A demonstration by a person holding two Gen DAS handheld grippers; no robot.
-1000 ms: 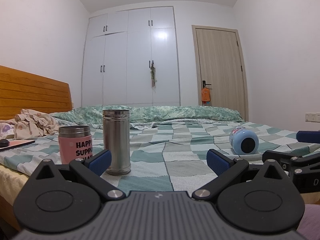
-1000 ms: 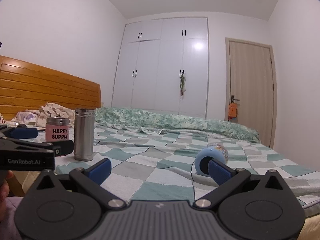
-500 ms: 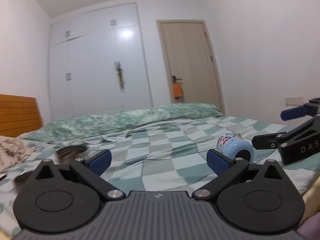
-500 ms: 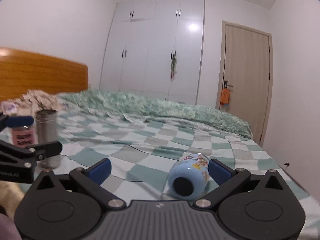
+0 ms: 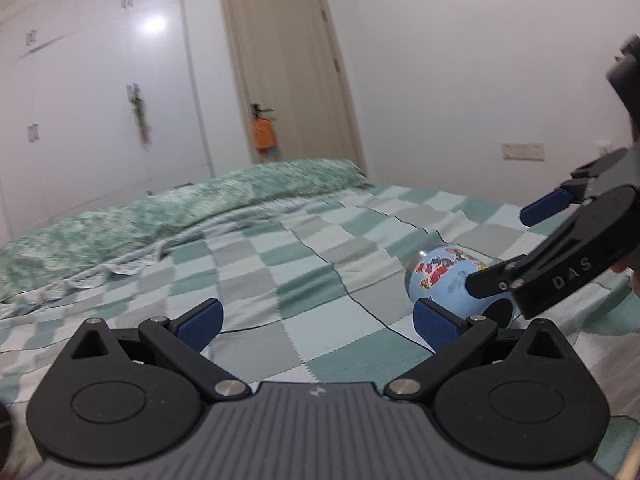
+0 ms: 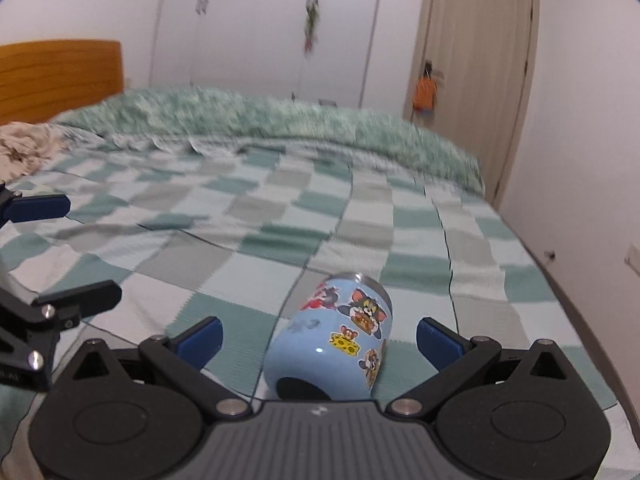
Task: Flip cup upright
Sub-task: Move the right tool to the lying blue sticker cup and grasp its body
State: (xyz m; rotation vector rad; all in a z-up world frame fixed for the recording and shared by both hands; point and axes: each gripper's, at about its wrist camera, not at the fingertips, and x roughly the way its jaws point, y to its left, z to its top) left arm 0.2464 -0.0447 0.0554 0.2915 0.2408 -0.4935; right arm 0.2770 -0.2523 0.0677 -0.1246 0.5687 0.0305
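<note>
The cup (image 6: pixel 334 340) lies on its side on the bed (image 6: pixel 280 216), between the right gripper (image 6: pixel 318 334)'s wide-open jaws, untouched. The left gripper (image 5: pixel 318 320) hovers nearby, jaws wide and empty.

Right hand-held gripper (image 6: pixel 318 334) closer around cup (image 6: pixel 332 336)

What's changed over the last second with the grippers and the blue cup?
Both open hand-held grippers swung toward the blue cup; the right hand-held gripper closed in and now straddles it. Nothing is grasped. The cup still lies on its side on the bed.
</note>
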